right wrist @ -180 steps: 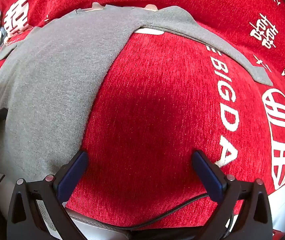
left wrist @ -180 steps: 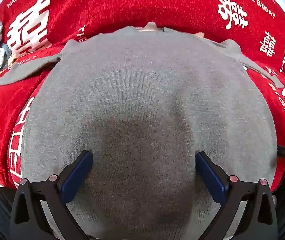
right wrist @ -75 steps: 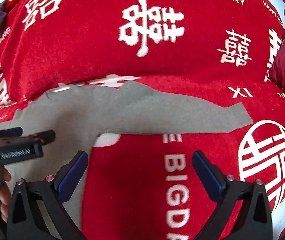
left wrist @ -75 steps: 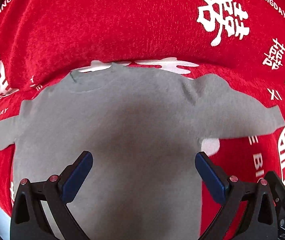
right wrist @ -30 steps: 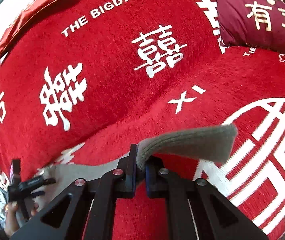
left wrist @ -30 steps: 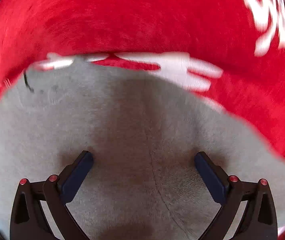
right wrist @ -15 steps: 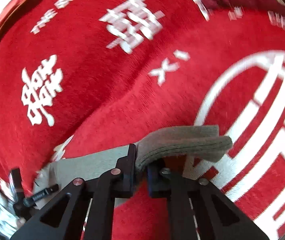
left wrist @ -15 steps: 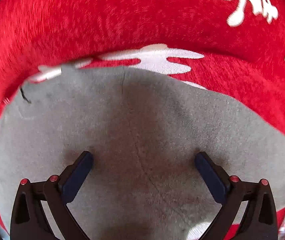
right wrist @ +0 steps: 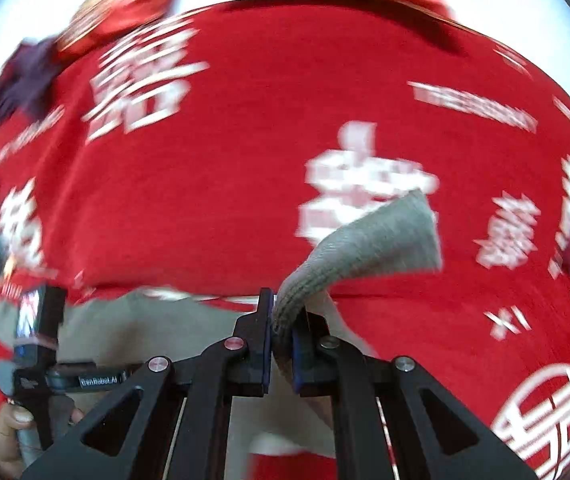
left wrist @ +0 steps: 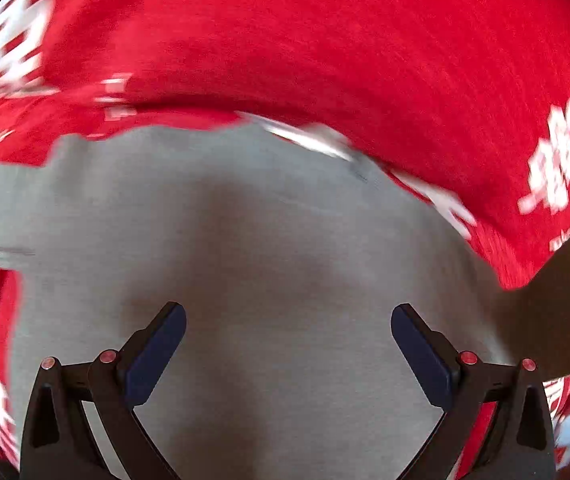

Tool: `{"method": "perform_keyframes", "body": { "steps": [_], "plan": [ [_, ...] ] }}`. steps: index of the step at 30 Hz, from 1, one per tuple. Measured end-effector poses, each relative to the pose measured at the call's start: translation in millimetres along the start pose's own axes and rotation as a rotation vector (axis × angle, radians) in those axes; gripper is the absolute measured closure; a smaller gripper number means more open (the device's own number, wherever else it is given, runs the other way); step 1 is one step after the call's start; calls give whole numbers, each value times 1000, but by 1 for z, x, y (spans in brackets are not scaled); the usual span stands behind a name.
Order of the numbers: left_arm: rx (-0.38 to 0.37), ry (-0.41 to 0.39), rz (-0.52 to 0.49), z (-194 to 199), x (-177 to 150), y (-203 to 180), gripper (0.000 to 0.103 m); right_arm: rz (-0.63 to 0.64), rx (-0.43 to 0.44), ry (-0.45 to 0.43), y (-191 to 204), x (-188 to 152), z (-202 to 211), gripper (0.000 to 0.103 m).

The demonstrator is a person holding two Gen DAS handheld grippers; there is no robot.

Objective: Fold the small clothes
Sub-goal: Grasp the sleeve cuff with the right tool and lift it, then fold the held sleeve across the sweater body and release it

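The grey sweater (left wrist: 269, 264) is lying flat on the red blanket (left wrist: 325, 60) with the white lettering, body spread out right under the left tongs (left wrist: 288, 354). Its left sleeve (left wrist: 1, 212) runs off flat toward the left edge of the left view. The other sleeve (right wrist: 381, 236) is pinched near the cuff by the right tongs (right wrist: 281, 344), which are clamped on it, and the cuff end sticks up and fans out to the right above the blanket. In the left view that lifted sleeve shows as a dark grey shape at the right edge.

The left tongs are spread wide apart with nothing between them, blue pads (left wrist: 157, 354) over the sweater's body. Can't tell if they touch the fabric.

In the right view you can see the left tool on the near left with a hand (right wrist: 5, 432) gripping it. A dark purple piece of cloth (right wrist: 25, 76) sits at the far left edge of the blanket. Both views are fairly blurred.
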State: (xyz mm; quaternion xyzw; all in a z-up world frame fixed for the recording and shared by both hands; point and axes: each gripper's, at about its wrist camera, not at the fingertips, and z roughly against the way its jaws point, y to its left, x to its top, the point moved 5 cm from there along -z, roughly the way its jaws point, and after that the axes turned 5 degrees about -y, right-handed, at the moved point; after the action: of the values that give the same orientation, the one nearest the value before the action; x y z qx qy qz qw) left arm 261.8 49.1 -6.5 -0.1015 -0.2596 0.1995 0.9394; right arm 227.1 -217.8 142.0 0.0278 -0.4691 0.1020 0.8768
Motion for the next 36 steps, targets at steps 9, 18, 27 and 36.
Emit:
{"method": "perform_keyframes", "body": {
  "steps": [9, 18, 27, 36],
  "plan": [
    [75, -29, 253, 36, 9, 194, 0, 352, 121, 147, 231, -65, -84, 95],
    [39, -27, 324, 27, -8, 228, 0, 406, 39, 271, 261, -115, -132, 95],
    [-21, -4, 296, 24, -14, 195, 0, 159, 390, 335, 231, -92, -71, 28],
    [-138, 0, 129, 27, -11, 98, 0, -77, 148, 434, 62, -103, -80, 24]
  ]
}}
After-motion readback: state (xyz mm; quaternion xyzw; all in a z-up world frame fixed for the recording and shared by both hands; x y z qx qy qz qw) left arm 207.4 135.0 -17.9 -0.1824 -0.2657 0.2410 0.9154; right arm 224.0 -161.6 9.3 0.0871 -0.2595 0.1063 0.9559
